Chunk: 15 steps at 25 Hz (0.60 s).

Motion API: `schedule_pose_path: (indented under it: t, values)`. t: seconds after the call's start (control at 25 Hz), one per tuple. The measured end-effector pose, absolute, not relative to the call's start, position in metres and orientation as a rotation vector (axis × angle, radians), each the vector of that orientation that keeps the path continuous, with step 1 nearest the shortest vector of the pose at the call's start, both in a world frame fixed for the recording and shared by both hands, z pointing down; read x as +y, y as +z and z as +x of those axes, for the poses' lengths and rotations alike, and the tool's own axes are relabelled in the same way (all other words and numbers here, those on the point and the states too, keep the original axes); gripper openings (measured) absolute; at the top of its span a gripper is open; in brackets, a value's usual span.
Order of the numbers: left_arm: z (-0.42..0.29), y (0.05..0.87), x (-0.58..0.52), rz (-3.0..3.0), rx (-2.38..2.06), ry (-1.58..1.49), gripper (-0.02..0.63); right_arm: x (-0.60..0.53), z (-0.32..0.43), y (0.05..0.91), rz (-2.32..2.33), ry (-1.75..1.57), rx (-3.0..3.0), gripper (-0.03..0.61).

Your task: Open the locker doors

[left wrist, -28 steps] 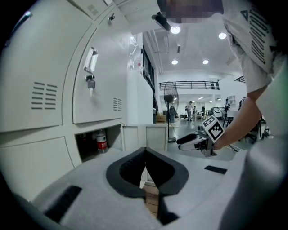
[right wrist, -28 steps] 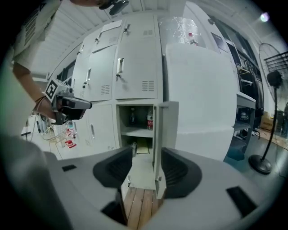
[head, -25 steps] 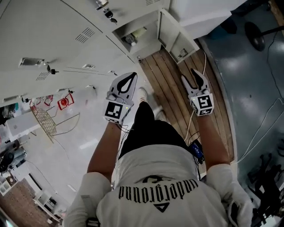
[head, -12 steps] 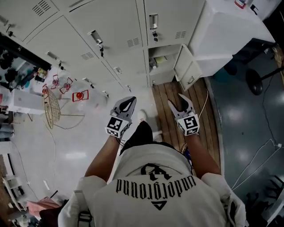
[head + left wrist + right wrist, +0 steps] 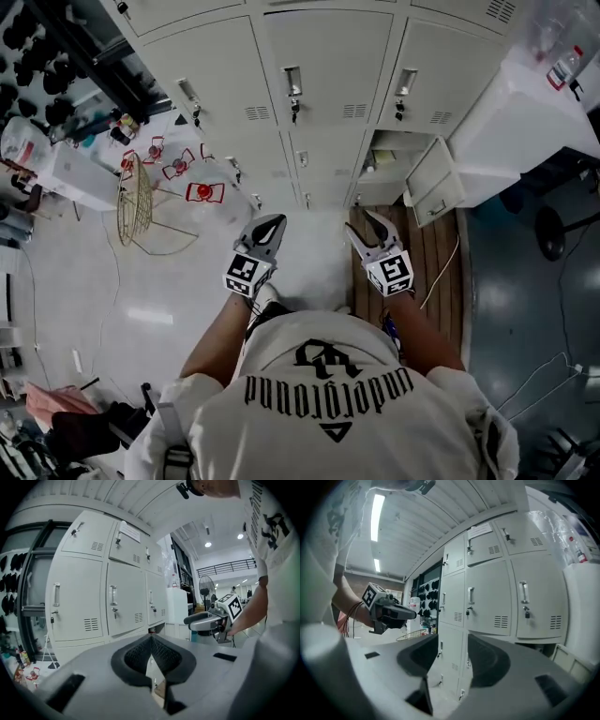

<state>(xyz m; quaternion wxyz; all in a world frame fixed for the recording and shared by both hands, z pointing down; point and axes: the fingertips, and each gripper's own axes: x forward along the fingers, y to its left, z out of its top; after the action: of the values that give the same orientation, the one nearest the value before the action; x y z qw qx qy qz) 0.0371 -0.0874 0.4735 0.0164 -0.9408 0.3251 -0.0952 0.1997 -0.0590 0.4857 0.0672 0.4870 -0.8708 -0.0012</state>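
Facing the locker bank [image 5: 216, 56] squarely, where a second ago it ran obliquely across the head view. The swing has brought a row of tall closed doors [image 5: 323, 56], and the small doors beneath them, across the top of the frame.

One small door, the open door [image 5: 434, 192] at lower right, stands swung out over the wooden floor strip [image 5: 441, 267] with its compartment exposed. Every other door in sight is shut, so most of the task appears to remain. A wire basket [image 5: 136, 202] lies on the pale floor at left, well apart from both tools.

The left gripper [image 5: 274, 223] and the right gripper [image 5: 364, 225] are held side by side ahead of the person, short of the lockers and touching nothing. Through the turn they have scarcely shifted relative to each other.

In the left gripper view the jaws are clenched tip to tip on nothing. In the right gripper view the jaws stand apart, with closed doors visible through the gap.

Each tall door carries a vertical handle [image 5: 293, 82] with a small lock below it. Judged from this, the turn serves to line up the next door, and the spread right gripper looks the readier to take a handle.
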Motion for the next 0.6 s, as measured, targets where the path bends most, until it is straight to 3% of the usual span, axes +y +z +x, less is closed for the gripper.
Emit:
schedule_pose_path:
  t: [0.6]
  values:
    - [-0.172,0.461,-0.17,-2.912,1.019,-0.236,0.008,-0.166,-0.043,0.496,1.323,0.033,-2.643,0.196]
